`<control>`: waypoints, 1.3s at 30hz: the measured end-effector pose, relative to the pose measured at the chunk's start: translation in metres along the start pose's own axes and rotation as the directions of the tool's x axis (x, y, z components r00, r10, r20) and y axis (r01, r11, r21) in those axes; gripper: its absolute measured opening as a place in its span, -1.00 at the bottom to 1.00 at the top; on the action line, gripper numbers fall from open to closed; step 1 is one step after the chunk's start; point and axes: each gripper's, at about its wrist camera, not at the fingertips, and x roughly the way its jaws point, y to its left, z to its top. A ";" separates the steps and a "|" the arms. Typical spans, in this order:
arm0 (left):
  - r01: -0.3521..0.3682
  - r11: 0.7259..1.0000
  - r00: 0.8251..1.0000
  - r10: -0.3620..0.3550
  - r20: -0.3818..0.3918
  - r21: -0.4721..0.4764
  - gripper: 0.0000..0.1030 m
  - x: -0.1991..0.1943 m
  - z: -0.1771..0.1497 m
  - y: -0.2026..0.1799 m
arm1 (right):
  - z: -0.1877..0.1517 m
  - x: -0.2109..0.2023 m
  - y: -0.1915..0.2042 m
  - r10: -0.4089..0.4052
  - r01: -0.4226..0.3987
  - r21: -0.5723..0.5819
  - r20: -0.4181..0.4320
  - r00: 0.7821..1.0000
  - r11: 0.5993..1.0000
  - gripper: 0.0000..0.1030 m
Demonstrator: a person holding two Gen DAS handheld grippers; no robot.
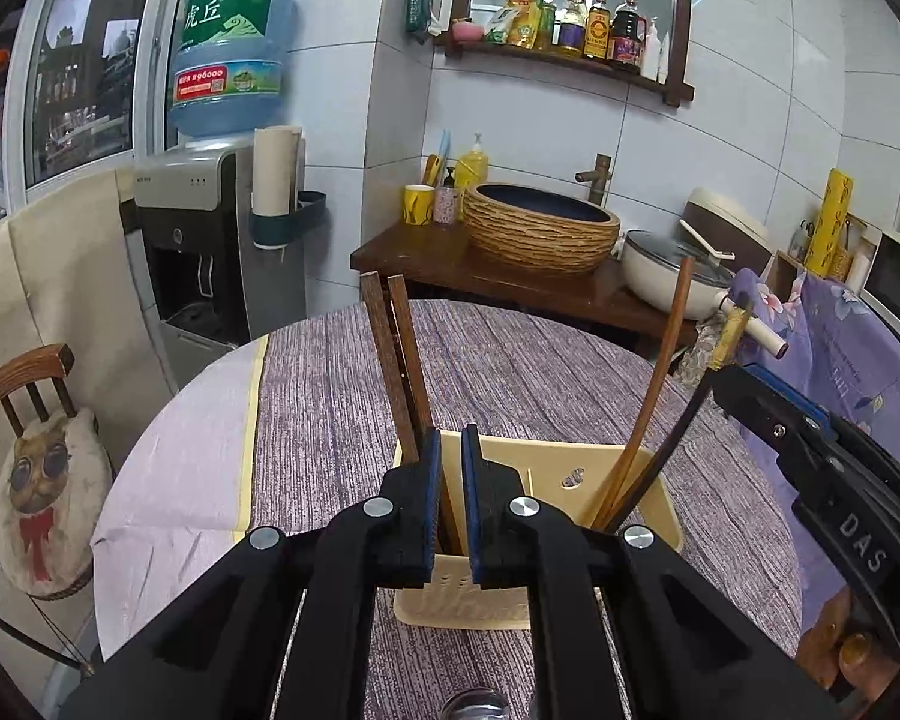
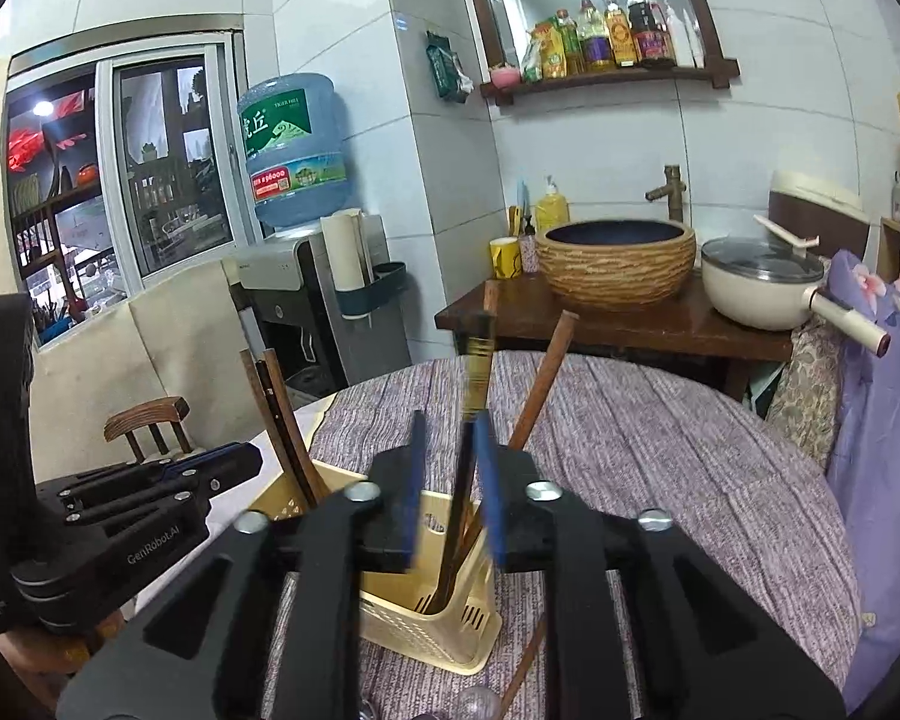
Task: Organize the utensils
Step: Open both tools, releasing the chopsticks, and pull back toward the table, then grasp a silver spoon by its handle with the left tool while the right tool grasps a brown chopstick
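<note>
Chopsticks [image 1: 405, 360] upright in yellow holder [image 1: 654, 498], tips down; left tongs [image 1: 447, 468] clenched, right tongs [image 2: 450, 468] released.

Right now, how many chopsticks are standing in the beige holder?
4: two dark ones together at its left end, and a reddish-brown one and a black gold-topped one leaning at its right end. More may be hidden inside the holder.

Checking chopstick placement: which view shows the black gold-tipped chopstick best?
Right wrist: the black gold-tipped chopstick runs centred between the right gripper pads into the beige holder. Left wrist shows it off to the side.
</note>
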 end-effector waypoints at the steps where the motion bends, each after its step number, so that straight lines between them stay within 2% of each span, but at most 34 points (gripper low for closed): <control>1: 0.007 1.000 1.000 -0.007 0.006 -0.003 -0.61 -0.003 -0.001 0.000 | 0.000 -0.006 0.000 -0.002 0.002 0.001 0.022 1.000 1.000 -0.03; 2: 0.014 1.000 1.000 -0.014 0.018 -0.009 -0.28 -0.008 -0.002 0.001 | -0.001 -0.014 0.000 -0.004 0.005 -0.001 0.043 0.999 1.000 -0.02; 4: 0.023 1.000 0.998 -0.022 0.060 -0.018 0.13 -0.022 -0.007 0.003 | -0.005 -0.028 0.003 0.000 0.001 -0.018 0.070 0.998 1.000 -0.01; 8: 0.009 0.999 0.994 -0.005 0.105 -0.033 0.45 -0.042 -0.023 0.006 | -0.020 -0.054 0.006 -0.017 0.023 -0.057 0.102 0.995 0.998 0.28; 11: 0.000 0.999 0.993 0.004 0.116 -0.037 0.57 -0.053 -0.042 0.008 | -0.038 -0.066 0.005 -0.051 0.058 -0.073 0.098 0.994 0.996 0.42; 15: -0.056 0.998 0.994 0.055 0.096 0.002 0.61 -0.054 -0.072 0.008 | -0.066 -0.071 -0.004 -0.112 0.115 -0.075 0.050 0.992 0.990 0.48; 18: -0.062 0.998 0.998 0.061 0.025 0.011 0.60 -0.045 -0.092 0.011 | -0.090 -0.059 -0.017 -0.147 0.143 -0.059 -0.069 0.987 0.988 0.48; 21: -0.064 0.998 0.996 0.064 -0.058 0.007 0.40 -0.031 -0.112 0.014 | -0.112 -0.048 -0.029 -0.167 0.164 -0.030 -0.157 0.973 0.986 0.46; 24: -0.074 0.997 0.991 0.075 -0.113 0.010 0.28 -0.020 -0.125 0.016 | -0.131 -0.041 -0.039 -0.170 0.176 0.011 -0.221 0.960 0.984 0.33; 28: -0.074 0.997 0.984 0.075 -0.164 0.016 0.19 -0.012 -0.141 0.018 | -0.151 -0.034 -0.046 -0.165 0.183 0.040 -0.277 0.946 0.982 0.22; 36: -0.055 0.997 0.970 0.065 -0.236 0.048 0.18 -0.002 -0.169 0.011 | -0.179 -0.030 -0.053 -0.155 0.192 0.070 -0.355 0.922 0.979 0.21; 39: -0.044 0.997 0.963 0.060 -0.262 0.067 0.18 0.003 -0.177 0.007 | -0.183 -0.030 -0.053 -0.147 0.187 0.076 -0.364 0.920 0.980 0.21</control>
